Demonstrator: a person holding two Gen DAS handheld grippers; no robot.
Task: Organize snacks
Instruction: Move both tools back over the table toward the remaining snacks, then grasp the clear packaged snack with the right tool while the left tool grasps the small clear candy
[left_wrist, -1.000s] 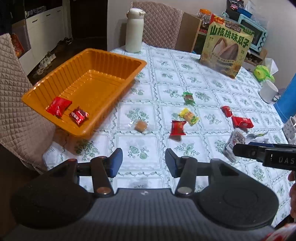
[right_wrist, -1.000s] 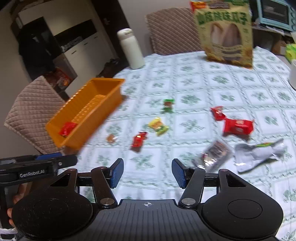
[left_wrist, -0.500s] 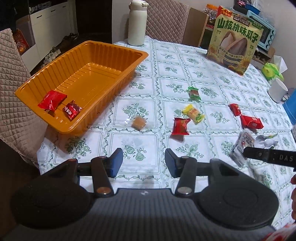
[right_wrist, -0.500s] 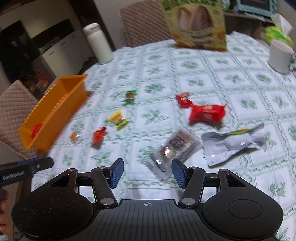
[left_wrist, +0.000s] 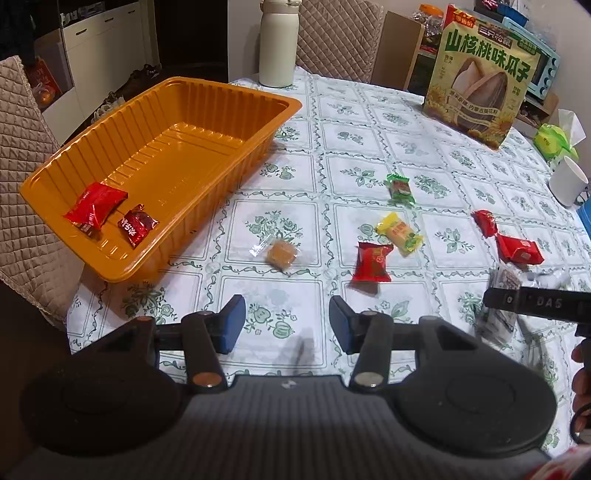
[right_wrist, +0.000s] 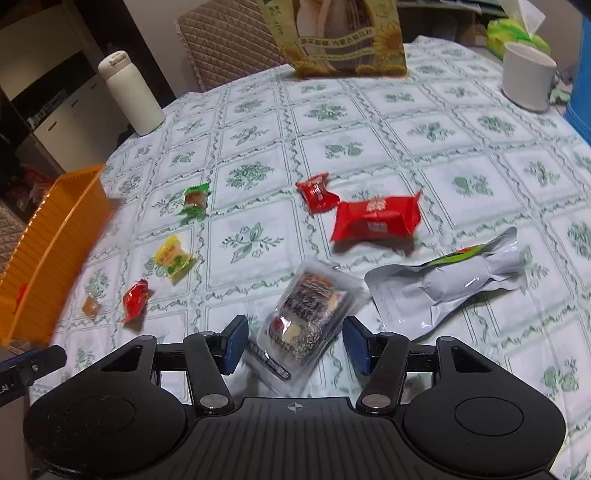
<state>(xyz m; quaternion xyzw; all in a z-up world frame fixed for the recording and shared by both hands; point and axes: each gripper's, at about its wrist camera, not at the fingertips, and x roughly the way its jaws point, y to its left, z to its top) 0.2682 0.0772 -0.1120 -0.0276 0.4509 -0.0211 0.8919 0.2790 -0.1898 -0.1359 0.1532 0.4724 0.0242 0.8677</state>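
Lowered since earlier: right gripper (right_wrist: 293, 345), tilted down, jaws spread astride clear snack pouch (right_wrist: 308, 317) on tablecloth (right_wrist: 369, 147) | left gripper (left_wrist: 287, 324) spread, empty | orange tray (left_wrist: 258, 147): two red packets (left_wrist: 96, 208).

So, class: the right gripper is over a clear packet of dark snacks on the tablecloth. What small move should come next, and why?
Probably lower the right gripper a little further and close on the clear plastic packet of dark snacks. The packet lies between the open blue pads, which do not press it yet. The orange plastic tray holds few snacks.
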